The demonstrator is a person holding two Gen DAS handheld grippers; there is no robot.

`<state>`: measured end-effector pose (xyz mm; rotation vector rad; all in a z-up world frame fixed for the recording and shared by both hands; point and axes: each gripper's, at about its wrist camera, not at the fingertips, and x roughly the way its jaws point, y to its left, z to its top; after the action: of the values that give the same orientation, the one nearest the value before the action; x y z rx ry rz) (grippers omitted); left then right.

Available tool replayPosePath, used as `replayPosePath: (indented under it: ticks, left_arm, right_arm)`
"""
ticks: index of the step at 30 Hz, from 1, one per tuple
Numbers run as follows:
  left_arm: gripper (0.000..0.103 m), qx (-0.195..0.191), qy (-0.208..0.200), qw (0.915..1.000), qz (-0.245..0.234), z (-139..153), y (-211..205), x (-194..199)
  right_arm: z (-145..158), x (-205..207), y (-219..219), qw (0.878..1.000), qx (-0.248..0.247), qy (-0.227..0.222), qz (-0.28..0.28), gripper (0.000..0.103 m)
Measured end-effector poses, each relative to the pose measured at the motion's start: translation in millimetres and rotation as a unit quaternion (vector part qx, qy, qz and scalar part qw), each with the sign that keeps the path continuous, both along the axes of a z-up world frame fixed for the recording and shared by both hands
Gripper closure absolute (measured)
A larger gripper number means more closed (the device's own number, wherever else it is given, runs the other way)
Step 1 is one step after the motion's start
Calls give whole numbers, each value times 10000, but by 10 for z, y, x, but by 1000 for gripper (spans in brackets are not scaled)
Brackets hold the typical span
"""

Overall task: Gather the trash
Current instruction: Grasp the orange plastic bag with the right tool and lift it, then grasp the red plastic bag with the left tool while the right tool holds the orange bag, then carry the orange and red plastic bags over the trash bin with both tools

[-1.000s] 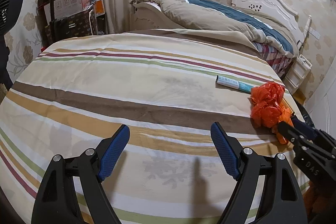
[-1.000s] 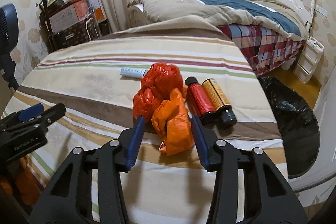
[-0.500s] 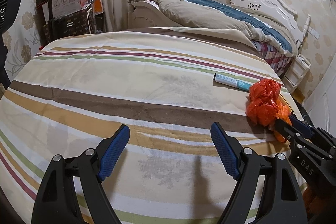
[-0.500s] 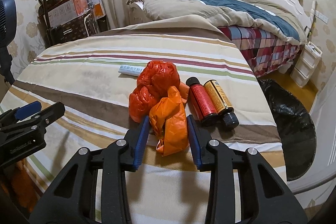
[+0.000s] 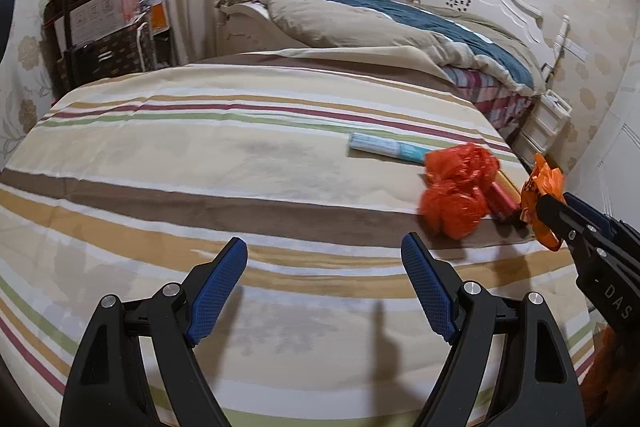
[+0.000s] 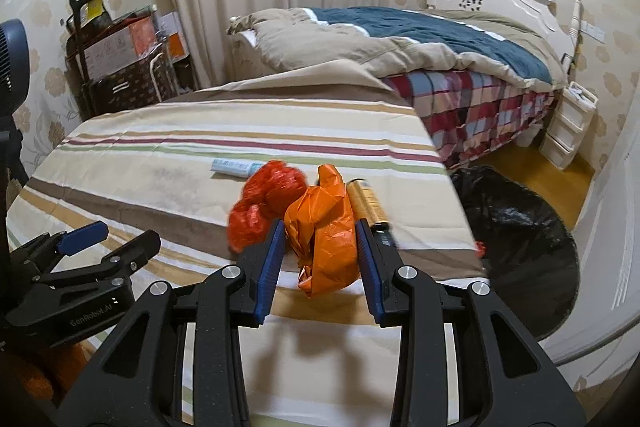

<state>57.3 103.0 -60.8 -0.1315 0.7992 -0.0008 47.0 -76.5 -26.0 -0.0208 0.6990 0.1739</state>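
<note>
Orange bag (image 6: 326, 227) clamped in right gripper (image 6: 320, 251), lifted off striped bed (image 6: 160, 187).
Left gripper (image 5: 324, 283) spread apart, empty; red bag (image 6: 266, 199) near bed's right edge.

1. The right tool (image 6: 320, 247) points forward and downward, its blue-padded fingers (image 6: 270, 259) pressed against both sides of a crumpled orange plastic bag (image 6: 328, 231), which it holds raised.
2. The left tool (image 5: 324, 291) also tilts downward, its jaws spread wide with nothing between the pads (image 5: 218, 287).
3. The two tools are side by side, each showing at the edge of the other's view.
</note>
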Motion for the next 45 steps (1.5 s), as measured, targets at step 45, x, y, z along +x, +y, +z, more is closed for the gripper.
replayPosePath:
  ticks: [45]
  left_arm:
    - [63,427,186,9911,-1248,-125,-970,308]
  right_arm:
    - [-310,-128,-1009,9951,553,210,-787,68]
